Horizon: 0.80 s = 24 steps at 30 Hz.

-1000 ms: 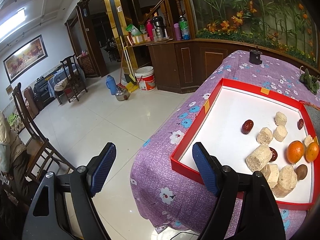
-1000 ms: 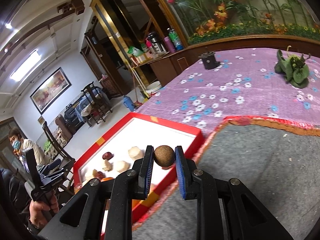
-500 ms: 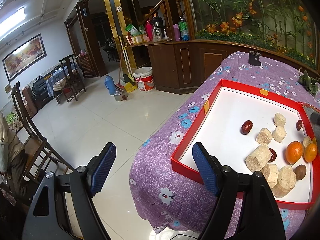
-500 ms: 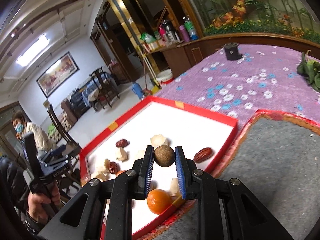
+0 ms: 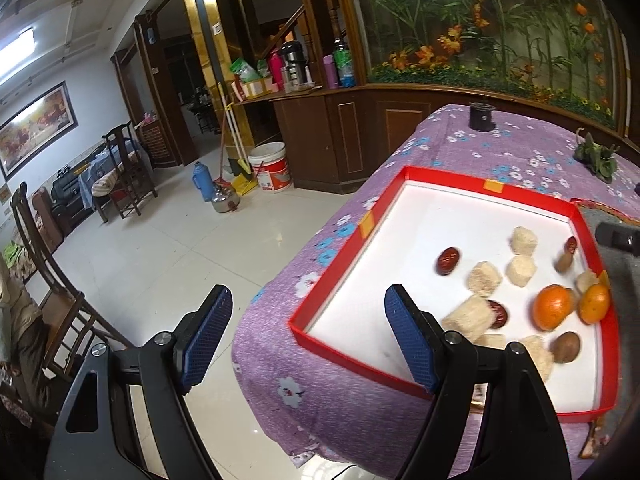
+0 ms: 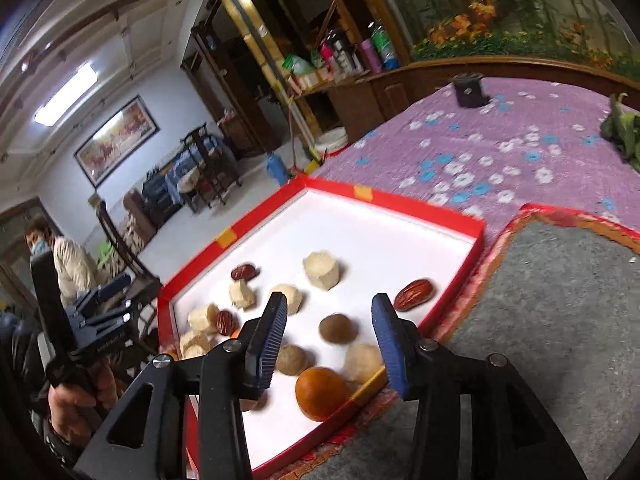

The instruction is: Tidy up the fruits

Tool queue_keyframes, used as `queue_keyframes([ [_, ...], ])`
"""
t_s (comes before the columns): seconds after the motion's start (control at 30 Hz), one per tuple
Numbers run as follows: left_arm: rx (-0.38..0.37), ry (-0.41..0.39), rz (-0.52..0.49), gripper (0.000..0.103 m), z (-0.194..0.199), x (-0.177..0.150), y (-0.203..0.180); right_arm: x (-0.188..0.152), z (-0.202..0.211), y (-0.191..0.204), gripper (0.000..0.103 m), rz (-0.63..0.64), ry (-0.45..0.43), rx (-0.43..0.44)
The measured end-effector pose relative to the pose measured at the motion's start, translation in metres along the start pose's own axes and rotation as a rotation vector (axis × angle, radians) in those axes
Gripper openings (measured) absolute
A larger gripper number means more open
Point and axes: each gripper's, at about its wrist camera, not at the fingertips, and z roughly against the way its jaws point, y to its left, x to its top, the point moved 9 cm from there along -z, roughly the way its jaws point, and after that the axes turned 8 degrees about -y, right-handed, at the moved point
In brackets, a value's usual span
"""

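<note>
Half a second ago the right gripper [image 6: 330, 340] was clamped on a small brown fruit above the tray [image 6: 478, 236]; now its jaws stand wide apart with nothing between them, and the fruit [image 6: 338, 327] sits on the tray's white floor. That reads as a finished drop, so one more item seems to be sorted into the tray and the right gripper looks free to fetch another. In the right wrist view the fruit lies just beyond the gap between the fingertips, roughly centred between them and apart from both pads. Taking that fruit as the landmark, a red date [image 6: 414, 290] lies beyond it toward the tray's mat-side wall, a second brown fruit [image 6: 291, 359] sits just nearer the camera, and an orange [image 6: 320, 388] lies nearer still. The left gripper [image 5: 308, 336] hangs off the tray's corner, out over the floor, also spread open and empty, well apart from the fruit.
</note>
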Motion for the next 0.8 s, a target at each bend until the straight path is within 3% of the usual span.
queue_keyframes([
  [0.3, -0.101, -0.054, -0.016, 0.079, 0.033, 0.021, -0.043, 0.015, 0.058, -0.013, 0.047, -0.018, -0.086, -0.054],
  [0.43, -0.149, -0.096, 0.017, 0.080, 0.059, 0.033, -0.056, 0.018, 0.100, -0.003, 0.057, 0.043, -0.150, -0.107],
  [0.47, -0.147, -0.112, 0.026, 0.085, 0.068, 0.037, -0.059, 0.019, 0.109, 0.003, 0.061, 0.065, -0.167, -0.117],
  [0.6, -0.154, -0.151, 0.059, 0.087, 0.095, 0.048, -0.062, 0.016, 0.145, 0.037, 0.072, 0.145, -0.235, -0.121],
  [0.8, -0.057, -0.209, 0.023, 0.089, 0.140, 0.056, -0.047, -0.001, 0.176, 0.083, 0.079, 0.183, -0.281, -0.107],
])
